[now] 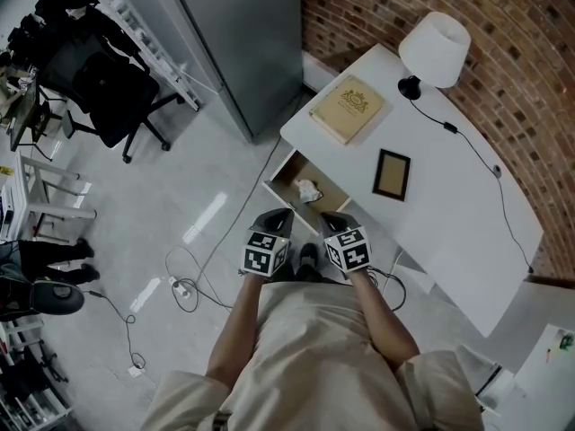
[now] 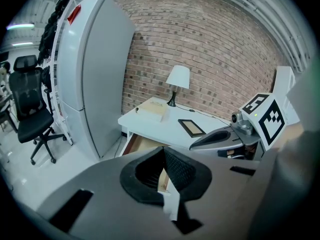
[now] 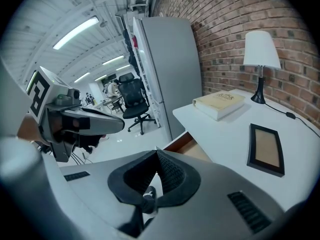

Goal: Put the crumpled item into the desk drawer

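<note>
Just short of the open drawer, both forearms are tucked close to the body, with the left gripper and right gripper side by side, each with jaws pressed together on nothing. The crumpled item lies inside the drawer. The book on the desk bears gold cover print, too small to read.

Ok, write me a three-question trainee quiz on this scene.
1. True or false: the crumpled item lies in the open drawer.
2. Which is not on the desk? A. lamp B. book C. keyboard
3. Are the left tongs and the right tongs open or shut?
Key: 1 true; 2 C; 3 shut, both holding nothing.
</note>
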`<action>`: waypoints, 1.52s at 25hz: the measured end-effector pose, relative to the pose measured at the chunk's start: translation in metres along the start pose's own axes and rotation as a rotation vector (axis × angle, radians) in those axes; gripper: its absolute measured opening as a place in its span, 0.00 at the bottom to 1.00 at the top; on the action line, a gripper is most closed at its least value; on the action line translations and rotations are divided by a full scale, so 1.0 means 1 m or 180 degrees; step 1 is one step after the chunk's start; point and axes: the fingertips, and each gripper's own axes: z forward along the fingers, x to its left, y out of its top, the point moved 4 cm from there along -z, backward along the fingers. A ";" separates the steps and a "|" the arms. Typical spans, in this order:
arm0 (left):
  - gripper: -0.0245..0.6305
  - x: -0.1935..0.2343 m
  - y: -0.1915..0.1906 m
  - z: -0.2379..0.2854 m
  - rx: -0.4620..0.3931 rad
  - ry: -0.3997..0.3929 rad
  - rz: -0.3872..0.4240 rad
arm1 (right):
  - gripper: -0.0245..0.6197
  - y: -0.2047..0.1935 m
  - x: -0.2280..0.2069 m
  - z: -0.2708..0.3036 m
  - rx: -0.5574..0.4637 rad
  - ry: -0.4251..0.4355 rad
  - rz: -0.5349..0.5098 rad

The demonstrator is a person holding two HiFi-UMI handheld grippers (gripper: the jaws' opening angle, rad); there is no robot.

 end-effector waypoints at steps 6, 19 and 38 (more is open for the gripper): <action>0.06 -0.003 0.000 0.003 0.0074 -0.0059 0.0104 | 0.08 0.001 -0.003 -0.001 -0.0009 -0.0017 0.0018; 0.06 0.000 0.001 0.003 0.0072 -0.0064 0.0041 | 0.08 0.002 -0.003 0.003 0.0041 -0.0001 -0.0030; 0.06 -0.003 0.002 0.007 0.0071 -0.0131 0.0048 | 0.08 0.000 -0.006 0.005 0.0109 -0.0018 -0.0062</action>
